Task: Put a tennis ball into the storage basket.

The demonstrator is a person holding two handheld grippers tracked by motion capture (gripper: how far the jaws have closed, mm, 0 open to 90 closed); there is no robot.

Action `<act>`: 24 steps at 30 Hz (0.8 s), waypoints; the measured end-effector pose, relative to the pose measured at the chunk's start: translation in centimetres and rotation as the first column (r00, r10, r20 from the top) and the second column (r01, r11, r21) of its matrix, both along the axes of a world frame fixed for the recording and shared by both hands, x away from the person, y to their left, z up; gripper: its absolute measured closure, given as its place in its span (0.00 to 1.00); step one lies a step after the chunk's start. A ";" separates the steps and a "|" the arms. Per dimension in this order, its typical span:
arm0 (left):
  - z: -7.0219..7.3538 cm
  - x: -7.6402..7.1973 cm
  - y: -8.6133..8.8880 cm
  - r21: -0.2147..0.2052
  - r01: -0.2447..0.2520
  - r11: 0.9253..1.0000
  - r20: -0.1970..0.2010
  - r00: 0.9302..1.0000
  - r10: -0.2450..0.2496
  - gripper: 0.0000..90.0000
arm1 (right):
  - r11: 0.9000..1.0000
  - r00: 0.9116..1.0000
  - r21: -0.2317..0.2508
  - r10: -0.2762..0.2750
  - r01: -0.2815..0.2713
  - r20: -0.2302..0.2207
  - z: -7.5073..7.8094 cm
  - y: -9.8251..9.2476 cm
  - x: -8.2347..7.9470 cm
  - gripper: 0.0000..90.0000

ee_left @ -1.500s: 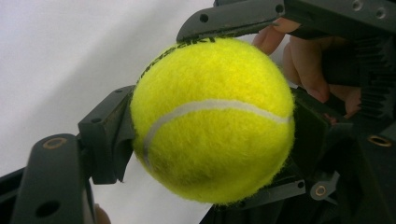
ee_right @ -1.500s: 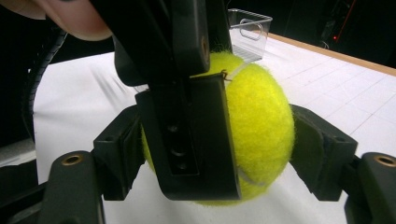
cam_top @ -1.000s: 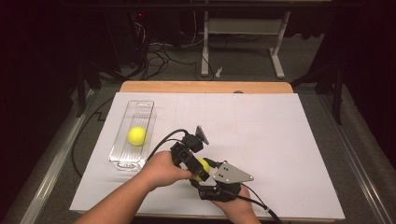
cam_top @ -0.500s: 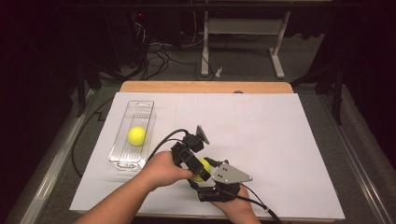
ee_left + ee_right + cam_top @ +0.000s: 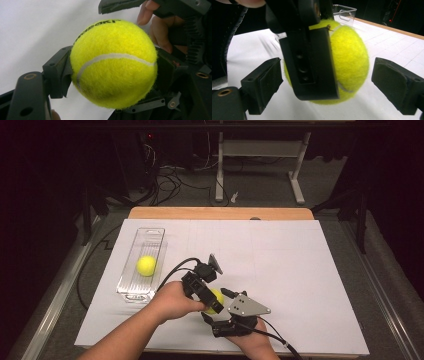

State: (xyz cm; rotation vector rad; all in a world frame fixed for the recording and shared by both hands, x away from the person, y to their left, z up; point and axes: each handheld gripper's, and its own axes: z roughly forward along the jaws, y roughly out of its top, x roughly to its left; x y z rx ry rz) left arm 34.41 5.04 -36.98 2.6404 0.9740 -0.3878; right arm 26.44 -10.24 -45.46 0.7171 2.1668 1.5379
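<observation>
A yellow tennis ball (image 5: pixel 216 300) hangs just above the white sheet at the table's near middle. My left gripper (image 5: pixel 210 297) is shut on it; in the left gripper view the ball (image 5: pixel 113 65) is pressed between both pads. My right gripper (image 5: pixel 221 313) faces it from the near side and stands open. In the right gripper view its pads flank the ball (image 5: pixel 349 55) with a gap on each side, and one finger of the left gripper (image 5: pixel 312 62) covers the ball's front. A second tennis ball (image 5: pixel 146 265) lies in a clear plastic tray (image 5: pixel 148 237) at the left.
White paper (image 5: pixel 300 265) covers the tabletop, with a wooden edge (image 5: pixel 220 213) at the far side. Cables trail from both grippers. The tray's end (image 5: pixel 344 11) shows behind the ball in the right gripper view. A desk frame (image 5: pixel 260 155) stands on the floor beyond.
</observation>
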 end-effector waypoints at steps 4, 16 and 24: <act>-0.1 0.0 0.1 0.000 -0.006 1.000 0.002 1.000 0.006 0.30 | 1.000 1.000 0.002 0.002 -0.002 0.003 0.0 -0.1 0.0 0.10; -0.2 0.2 0.9 0.017 -0.021 1.000 -0.002 1.000 0.021 0.30 | 1.000 1.000 -0.003 0.001 -0.001 0.001 -0.1 -0.2 0.0 0.06; -0.5 0.5 1.9 0.031 -0.048 0.998 0.010 0.999 0.048 0.30 | 1.000 1.000 -0.005 -0.002 0.002 -0.008 -0.2 -0.3 0.0 0.01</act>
